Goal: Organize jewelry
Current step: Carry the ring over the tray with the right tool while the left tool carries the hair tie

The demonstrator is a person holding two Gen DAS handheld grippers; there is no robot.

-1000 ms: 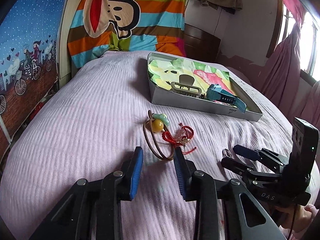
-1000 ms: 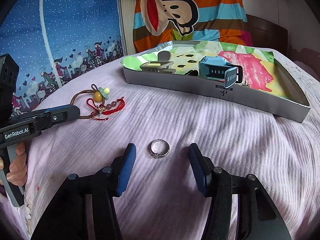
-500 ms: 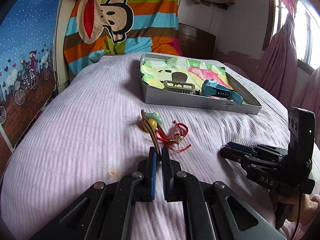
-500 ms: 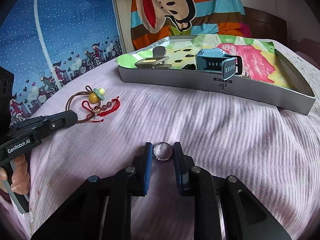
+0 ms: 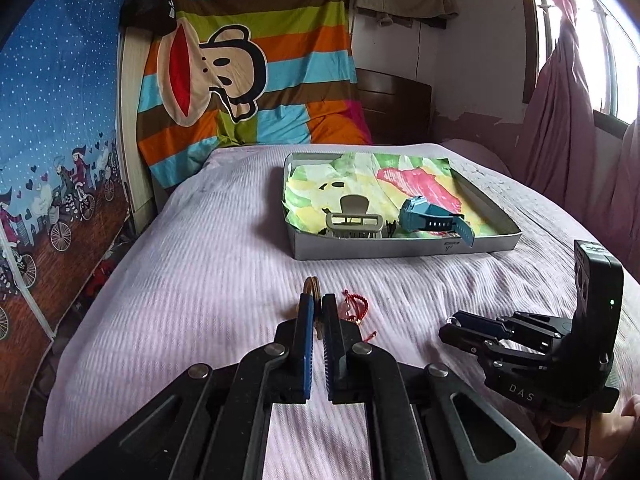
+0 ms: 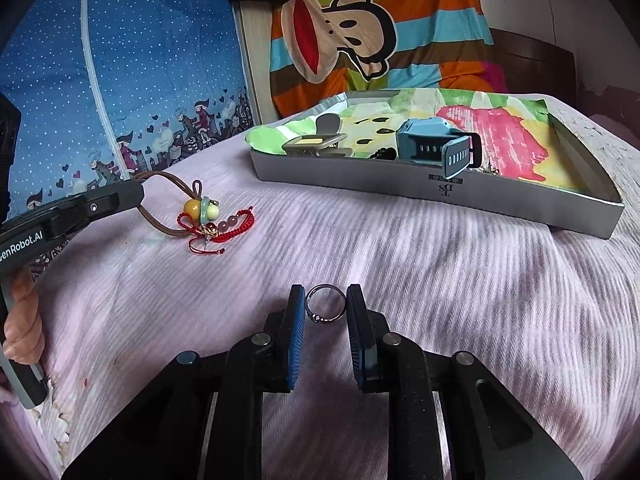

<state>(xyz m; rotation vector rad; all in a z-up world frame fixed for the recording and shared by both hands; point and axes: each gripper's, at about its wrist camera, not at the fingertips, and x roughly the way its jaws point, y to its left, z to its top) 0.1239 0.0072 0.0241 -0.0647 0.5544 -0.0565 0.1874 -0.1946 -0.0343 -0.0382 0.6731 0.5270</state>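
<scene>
Jewelry is split between both grippers. Our left gripper has its jaws pinched nearly together on the brown cord loop necklace with the yellow bead and pale green charm, whose far end lies on the lilac ribbed bedspread. Tangled against it is the red braided string bracelet, so we should lift slowly and watch that it does not come along. Our right gripper holds the small silver metal ring across its width, jaws narrow, ring on edge just over the bedspread. We'd keep that squeeze steady, since a thin hoop likely slips or twists out. Both pieces probably go into the shallow grey cardboard box tray, well apart from the ring. Inside, on colourful crayon paper, sit a grey plastic claw hair clip and a blue strap watch, side by side near the front wall.
</scene>
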